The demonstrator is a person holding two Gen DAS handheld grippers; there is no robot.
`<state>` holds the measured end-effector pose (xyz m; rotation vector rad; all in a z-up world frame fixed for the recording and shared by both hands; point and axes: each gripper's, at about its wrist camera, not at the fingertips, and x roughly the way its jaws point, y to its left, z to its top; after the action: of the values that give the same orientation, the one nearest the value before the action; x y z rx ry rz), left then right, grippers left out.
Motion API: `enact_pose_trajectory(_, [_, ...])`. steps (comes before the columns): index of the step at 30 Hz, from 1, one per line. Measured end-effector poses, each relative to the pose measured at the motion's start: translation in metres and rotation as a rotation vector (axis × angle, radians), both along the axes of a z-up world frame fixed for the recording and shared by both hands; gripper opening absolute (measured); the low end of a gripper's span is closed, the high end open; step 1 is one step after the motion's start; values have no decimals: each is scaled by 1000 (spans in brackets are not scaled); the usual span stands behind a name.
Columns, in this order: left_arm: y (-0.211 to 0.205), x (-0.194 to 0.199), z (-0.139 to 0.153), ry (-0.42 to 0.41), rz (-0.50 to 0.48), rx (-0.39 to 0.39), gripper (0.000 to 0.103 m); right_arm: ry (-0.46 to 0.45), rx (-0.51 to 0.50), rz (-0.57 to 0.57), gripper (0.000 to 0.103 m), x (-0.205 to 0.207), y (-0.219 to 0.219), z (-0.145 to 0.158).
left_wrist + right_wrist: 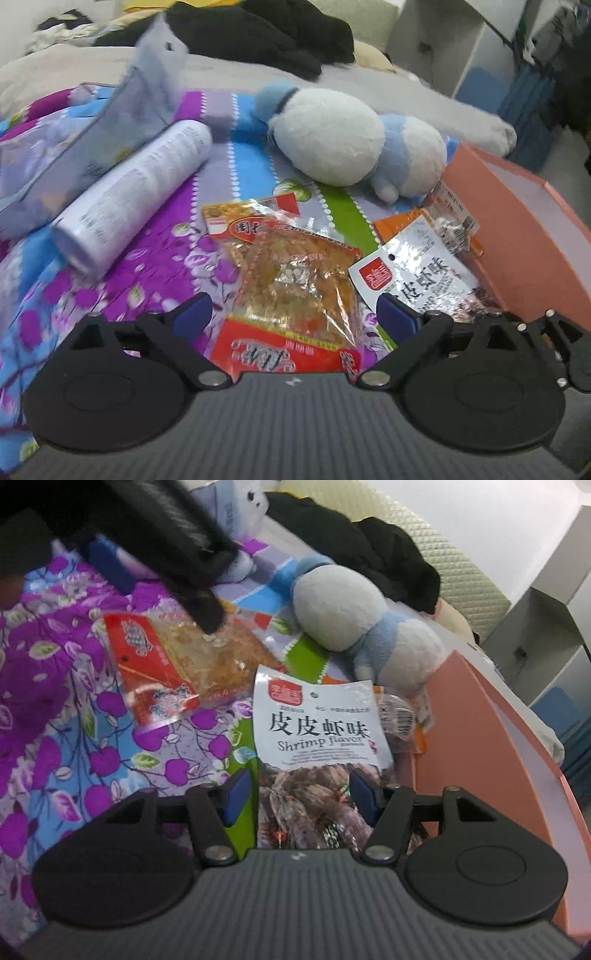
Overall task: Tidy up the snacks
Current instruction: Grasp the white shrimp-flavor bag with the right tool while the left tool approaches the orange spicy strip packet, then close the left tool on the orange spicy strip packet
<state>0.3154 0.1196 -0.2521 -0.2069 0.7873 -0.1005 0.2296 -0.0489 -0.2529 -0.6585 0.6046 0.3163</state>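
Observation:
An orange-and-red snack packet (295, 280) lies on the flowered bedsheet (129, 280). My left gripper (293, 308) stands open wide over the packet's near end, one blue pad on each side, neither touching it. A white shrimp-flavour packet (314, 723) lies flat beside the pink box (480, 757). My right gripper (301, 786) is open and straddles the packet's lower half, with a sliver of sheet showing by its left pad. In the right wrist view the left gripper's fingers (207, 613) hang blurred over the orange packet (177, 657). The shrimp-flavour packet (413, 273) also shows in the left wrist view.
An open pink box (517, 229) stands at the right. A small barcoded packet (454, 218) leans against it. A blue-and-white plush toy (332, 136) lies behind the snacks. A white tube (136, 192), a grey-blue pouch (110, 122) and black clothing (258, 33) lie further left and back.

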Motion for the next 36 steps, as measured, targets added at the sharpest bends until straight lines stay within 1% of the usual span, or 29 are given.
enact_pose_trajectory(2, [-3,9,-6,6,-8,13,98,-2,-17,4,61,3,3,-4])
enact_pose_trajectory(5, [-8,17,-16,19,3,37,98,-31,-53,10,60,4,6,-8])
enact_pose_trajectory(6, [-10,18,-19,17,-2,43,98,-42,-60,6,53,4,7,-10])
enact_pose_trajectory(7, [-11,20,-21,18,-2,48,98,-48,-63,7,50,4,7,-11])
enact_pose_trajectory(8, [-12,20,-23,19,-4,48,98,-49,-68,12,44,4,8,-13])
enact_pose_trajectory(9, [-13,22,-24,19,-4,49,98,-54,-79,19,35,4,9,-14])
enact_pose_trajectory(10, [-13,23,-25,20,-5,51,98,-56,-92,24,30,3,10,-15])
enact_pose_trajectory(11, [-14,25,-26,19,-6,56,98,-50,-97,27,19,2,11,-15])
enact_pose_trajectory(12, [-14,26,-27,16,-9,59,98,-40,-98,28,12,2,12,-14])
enact_pose_trajectory(15, [-15,31,-29,14,-15,58,98,-71,-108,8,11,1,11,-8])
enact_pose_trajectory(18, [-17,36,-31,17,-19,56,98,-79,-99,2,10,0,7,-2])
enact_pose_trajectory(20, [-19,40,-32,13,-26,77,98,-76,-87,-6,4,0,4,1])
enact_pose_trajectory(23, [-23,45,-34,10,-35,96,98,-81,-61,-26,4,0,1,5])
enact_pose_trajectory(29, [-30,48,-37,2,-25,132,96,-69,-35,-31,3,2,-3,7])
enact_pose_trajectory(31, [-31,46,-36,2,-22,136,93,-63,-25,-32,3,2,-5,9])
enact_pose_trajectory(33, [-34,42,-35,2,-22,158,85,-57,-11,-31,3,1,-7,11])
enact_pose_trajectory(34, [-36,39,-34,2,-23,178,83,-54,-2,-32,3,3,-7,13])
enact_pose_trajectory(36, [-37,32,-32,-4,-29,188,77,-56,6,-31,3,1,-7,15])
